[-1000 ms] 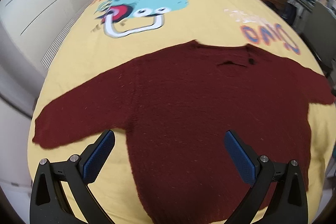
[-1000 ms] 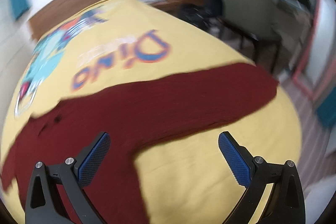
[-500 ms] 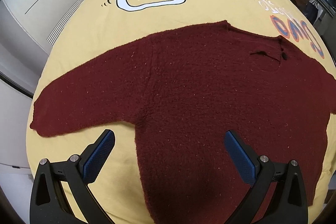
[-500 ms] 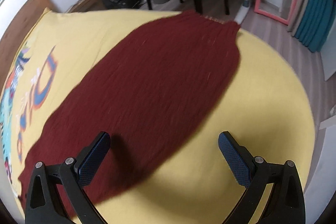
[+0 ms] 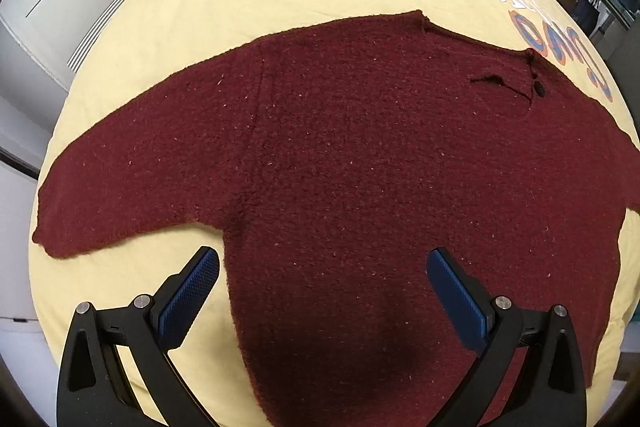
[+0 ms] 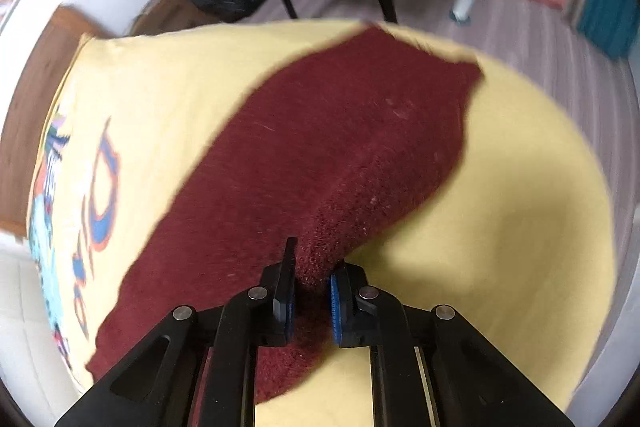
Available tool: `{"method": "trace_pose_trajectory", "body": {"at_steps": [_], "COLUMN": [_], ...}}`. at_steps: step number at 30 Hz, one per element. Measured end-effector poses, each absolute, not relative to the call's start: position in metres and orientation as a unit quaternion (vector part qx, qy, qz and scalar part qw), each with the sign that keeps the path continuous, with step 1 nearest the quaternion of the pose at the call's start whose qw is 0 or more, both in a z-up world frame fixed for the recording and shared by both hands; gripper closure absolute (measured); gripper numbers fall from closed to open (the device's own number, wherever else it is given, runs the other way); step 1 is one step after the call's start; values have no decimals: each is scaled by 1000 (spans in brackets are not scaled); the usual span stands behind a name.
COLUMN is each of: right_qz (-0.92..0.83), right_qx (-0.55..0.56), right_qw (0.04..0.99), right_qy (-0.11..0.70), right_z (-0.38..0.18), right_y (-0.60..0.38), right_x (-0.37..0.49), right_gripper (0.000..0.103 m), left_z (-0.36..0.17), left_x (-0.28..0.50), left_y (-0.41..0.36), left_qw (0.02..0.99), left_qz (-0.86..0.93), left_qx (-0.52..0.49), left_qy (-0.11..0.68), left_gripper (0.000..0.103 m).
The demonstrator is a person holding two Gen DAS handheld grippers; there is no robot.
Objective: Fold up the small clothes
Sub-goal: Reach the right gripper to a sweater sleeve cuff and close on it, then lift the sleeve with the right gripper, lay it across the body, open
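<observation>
Right gripper [image 6: 312, 297]: jaws have just been closing and are now pinched on a ridge of the right sleeve [image 6: 340, 155], presumably to carry it inward for the first fold
Left gripper [image 5: 322, 291]: jaws wide apart, nothing between the pads, hanging over the sweater's lower body near the left armpit; likely about to pin or grasp
Sweater [image 5: 360, 167]: dark red knit, spread flat on the bed, both sleeves out sideways
Bedspread [image 5: 280, 3]: yellow, cartoon print, lies under the whole garment
Stage: judged early, no fold laid yet
</observation>
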State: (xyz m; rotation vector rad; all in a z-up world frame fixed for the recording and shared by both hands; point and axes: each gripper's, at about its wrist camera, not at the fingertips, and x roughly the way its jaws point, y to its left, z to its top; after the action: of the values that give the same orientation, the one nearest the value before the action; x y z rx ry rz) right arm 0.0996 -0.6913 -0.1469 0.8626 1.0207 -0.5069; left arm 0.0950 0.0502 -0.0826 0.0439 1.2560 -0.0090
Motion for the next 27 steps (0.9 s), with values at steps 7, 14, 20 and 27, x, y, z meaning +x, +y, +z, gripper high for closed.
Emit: {"method": "trace_pose_trajectory", "body": {"at_steps": [7,14,20,27], "right_qz": [-159,-54,43,107], "right_qx": [285,211,174,147], "right_qw": [842,900,908,875], "right_qy": [431,376,378,450], "right_z": [-48,47,76,23], "right_y": [-628,-519,-406,-298], "right_x": [119,141,170,185], "right_gripper": [91,91,91,91], "left_z": [-79,-76,-75,-77], "left_x": [96,102,108,110], "left_y": [51,59,68,84], "left_qw": [815,823,827,828], "left_qz": [-16,-23,-31,-32], "left_qx": [43,34,35,22], "left_qy": [577,566,560,559], "left_gripper": [1,1,1,1]}}
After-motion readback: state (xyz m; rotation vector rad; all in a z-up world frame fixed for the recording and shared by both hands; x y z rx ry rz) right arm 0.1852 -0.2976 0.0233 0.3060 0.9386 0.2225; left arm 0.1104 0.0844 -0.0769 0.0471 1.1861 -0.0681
